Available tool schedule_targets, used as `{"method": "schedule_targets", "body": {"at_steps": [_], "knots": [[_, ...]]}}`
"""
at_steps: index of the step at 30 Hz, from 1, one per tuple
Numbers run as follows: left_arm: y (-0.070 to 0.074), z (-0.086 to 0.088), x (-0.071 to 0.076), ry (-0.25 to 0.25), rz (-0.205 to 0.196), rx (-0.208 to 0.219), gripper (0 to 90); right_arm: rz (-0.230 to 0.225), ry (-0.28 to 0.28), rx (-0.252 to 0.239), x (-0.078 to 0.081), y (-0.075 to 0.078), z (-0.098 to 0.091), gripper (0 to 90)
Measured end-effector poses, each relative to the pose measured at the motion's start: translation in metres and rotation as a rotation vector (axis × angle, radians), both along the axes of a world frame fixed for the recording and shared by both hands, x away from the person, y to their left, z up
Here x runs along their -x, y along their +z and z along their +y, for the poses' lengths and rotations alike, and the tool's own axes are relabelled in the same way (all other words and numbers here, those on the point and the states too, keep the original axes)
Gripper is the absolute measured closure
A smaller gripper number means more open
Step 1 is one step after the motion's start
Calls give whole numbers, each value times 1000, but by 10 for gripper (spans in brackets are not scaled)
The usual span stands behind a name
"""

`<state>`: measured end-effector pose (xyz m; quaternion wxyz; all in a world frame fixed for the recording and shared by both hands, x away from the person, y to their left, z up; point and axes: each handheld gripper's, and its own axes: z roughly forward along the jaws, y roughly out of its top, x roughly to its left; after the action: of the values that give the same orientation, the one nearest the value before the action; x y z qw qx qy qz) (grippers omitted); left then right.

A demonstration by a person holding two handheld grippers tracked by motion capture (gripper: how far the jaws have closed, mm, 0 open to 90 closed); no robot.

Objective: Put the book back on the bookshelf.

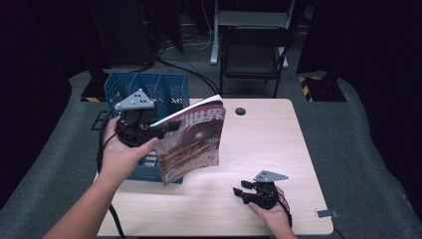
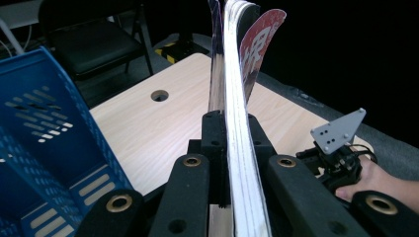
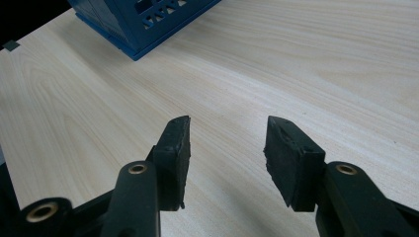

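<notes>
Magazine (image 1: 191, 142) clamped in left hand-held gripper (image 1: 166, 127); keep it upright over basket (image 1: 171, 89), right hand-held gripper (image 1: 239, 191) half-open, empty.

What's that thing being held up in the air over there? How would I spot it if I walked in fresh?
Start at the pale wooden table and look to its left side, where a blue plastic basket stands. Just in front of it the left gripper is shut on a magazine, holding it up off the table. It is the one printed thing there: a glossy reddish cover with large white characters.
</notes>
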<state>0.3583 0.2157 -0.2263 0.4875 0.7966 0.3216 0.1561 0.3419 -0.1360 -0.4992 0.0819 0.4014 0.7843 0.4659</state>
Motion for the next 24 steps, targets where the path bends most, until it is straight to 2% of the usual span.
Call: {"method": "schedule_targets", "body": {"at_steps": [7,11,16,18,20,22,24], "knots": [[6,13,0,29,-13,-9,840,-6,-2,-1,0,0,0,522],[9,22,0,52,-21,1,840,-4,3,3,0,0,0,523],[13,35,0,90,-28,17,839,-6,5,7,-1,0,1,523],[15,40,0,103,-32,16,840,2,1,3,0,0,2,523],[16,46,0,117,-31,11,840,-9,8,13,-1,0,1,523],[17,52,0,135,-36,9,840,6,2,3,-1,0,2,523],[18,58,0,152,-37,6,839,-7,7,8,-2,0,2,523]]}}
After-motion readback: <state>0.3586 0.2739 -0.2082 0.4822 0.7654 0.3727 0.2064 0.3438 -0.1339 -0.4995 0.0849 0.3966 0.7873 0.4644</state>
